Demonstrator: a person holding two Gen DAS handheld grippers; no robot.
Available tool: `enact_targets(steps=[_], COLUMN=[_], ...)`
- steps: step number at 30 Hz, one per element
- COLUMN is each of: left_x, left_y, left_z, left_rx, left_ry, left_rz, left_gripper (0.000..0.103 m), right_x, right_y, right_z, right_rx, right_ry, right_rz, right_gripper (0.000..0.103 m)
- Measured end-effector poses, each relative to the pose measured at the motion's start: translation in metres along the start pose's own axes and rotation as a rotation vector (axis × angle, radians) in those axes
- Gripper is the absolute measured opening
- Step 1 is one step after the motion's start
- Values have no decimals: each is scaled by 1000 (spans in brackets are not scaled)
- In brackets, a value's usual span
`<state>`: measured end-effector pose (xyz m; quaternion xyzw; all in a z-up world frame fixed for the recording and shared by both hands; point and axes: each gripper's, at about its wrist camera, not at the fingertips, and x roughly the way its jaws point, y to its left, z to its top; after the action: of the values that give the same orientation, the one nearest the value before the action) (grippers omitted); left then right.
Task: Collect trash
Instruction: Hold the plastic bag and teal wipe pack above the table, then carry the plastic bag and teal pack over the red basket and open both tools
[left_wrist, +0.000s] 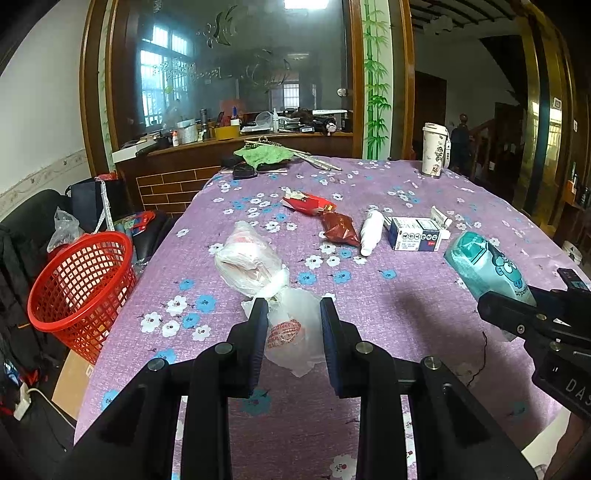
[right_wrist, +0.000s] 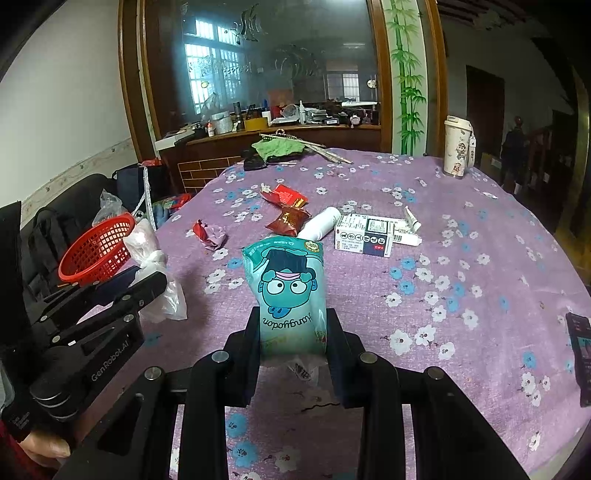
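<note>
Between right hand-held gripper (right_wrist: 291, 332) fingers, teal packet (right_wrist: 286, 291).

A purple tablecloth (right_wrist: 480, 229) with white and blue flowers bears a teal cartoon-printed packet (right_wrist: 288, 295) at six o'clock, while a red mesh basket (left_wrist: 79, 291) sits at nine o'clock.

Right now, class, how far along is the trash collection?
Done: nothing seen in the red basket. In hand: the left tongs grip the clear plastic bag; the right tongs grip the teal pouch. Left: red wrappers, white bottle, box.
</note>
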<state>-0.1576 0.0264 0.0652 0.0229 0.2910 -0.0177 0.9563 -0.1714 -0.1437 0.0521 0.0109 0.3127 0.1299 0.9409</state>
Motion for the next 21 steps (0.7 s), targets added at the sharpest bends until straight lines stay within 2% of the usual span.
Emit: enact_targets(steps=[21], left_x=[-8], left_y=[12], left_z=[4], left_rx=[-20], left_ry=[-19], left_rz=[13], left_gripper=[27], right_x=[3], right_y=[5], right_z=[6], right_rx=[-4], right_ry=[10], right_rz=[9], right_gripper=[34])
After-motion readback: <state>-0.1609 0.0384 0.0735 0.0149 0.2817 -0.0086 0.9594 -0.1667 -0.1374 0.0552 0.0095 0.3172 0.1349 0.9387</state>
